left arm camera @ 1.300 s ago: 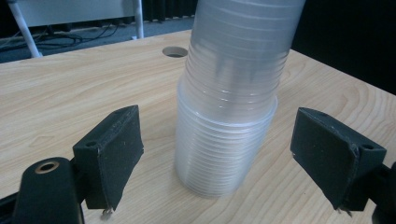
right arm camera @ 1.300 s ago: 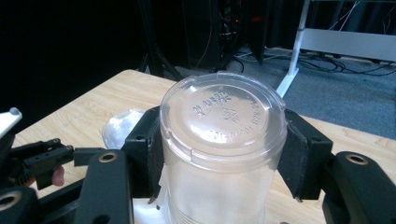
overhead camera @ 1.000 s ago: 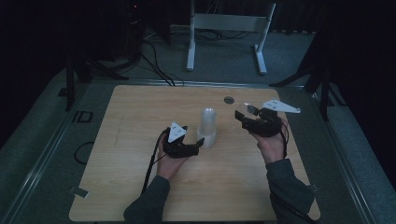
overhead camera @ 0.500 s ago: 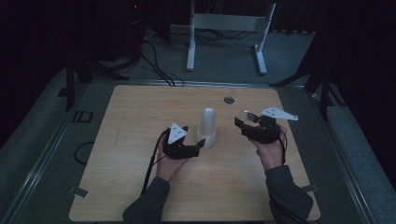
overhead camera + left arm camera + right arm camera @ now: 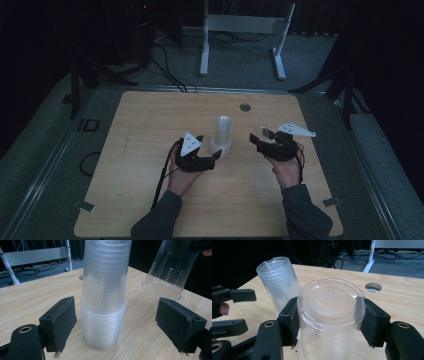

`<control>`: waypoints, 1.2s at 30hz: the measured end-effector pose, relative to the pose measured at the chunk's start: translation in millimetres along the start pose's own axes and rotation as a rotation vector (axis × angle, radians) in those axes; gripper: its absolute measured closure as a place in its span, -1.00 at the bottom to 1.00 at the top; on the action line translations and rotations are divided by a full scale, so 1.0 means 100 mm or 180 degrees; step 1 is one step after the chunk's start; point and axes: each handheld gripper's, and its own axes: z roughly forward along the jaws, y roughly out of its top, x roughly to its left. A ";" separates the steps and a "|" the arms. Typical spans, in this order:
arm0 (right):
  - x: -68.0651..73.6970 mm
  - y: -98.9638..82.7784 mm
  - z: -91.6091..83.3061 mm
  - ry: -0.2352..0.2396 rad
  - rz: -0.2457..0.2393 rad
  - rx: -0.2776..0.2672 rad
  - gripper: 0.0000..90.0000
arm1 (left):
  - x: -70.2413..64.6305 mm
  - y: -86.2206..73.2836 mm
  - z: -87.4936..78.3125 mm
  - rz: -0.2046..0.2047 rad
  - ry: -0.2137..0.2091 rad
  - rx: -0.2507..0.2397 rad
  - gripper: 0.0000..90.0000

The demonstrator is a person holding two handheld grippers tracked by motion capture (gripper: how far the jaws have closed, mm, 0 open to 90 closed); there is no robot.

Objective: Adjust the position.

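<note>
A stack (image 5: 221,136) of clear plastic cups stands upside down near the middle of the table (image 5: 130,150), at about 7 o'clock from the round hole (image 5: 245,107) in the tabletop. The left gripper (image 5: 216,156) lies low at the stack's 8 o'clock; in the left gripper view its jaws stand wide, one on either side of the stack's foot (image 5: 103,327), with clear gaps, so they grip nothing. The right gripper (image 5: 258,137) is at the stack's 3 o'clock, a little apart from it. Its pads are clamped on a single clear cup (image 5: 329,317), bottom facing the camera in the right gripper view; that cup (image 5: 170,270) hangs tilted above the table, off the stack. Both forearms come in from 6 o'clock.
</note>
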 end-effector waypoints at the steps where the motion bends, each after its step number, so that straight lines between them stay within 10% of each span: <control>1: 0.00 -0.01 0.00 0.0000 0.0000 0.0001 -0.12 | -0.01 0.00 0.00 0.0006 -0.0010 -0.0008 -0.63; 36: -0.01 -0.38 0.06 0.0303 0.0528 -0.0018 -0.09 | -0.29 0.04 0.11 0.0357 -0.0308 0.0120 -0.48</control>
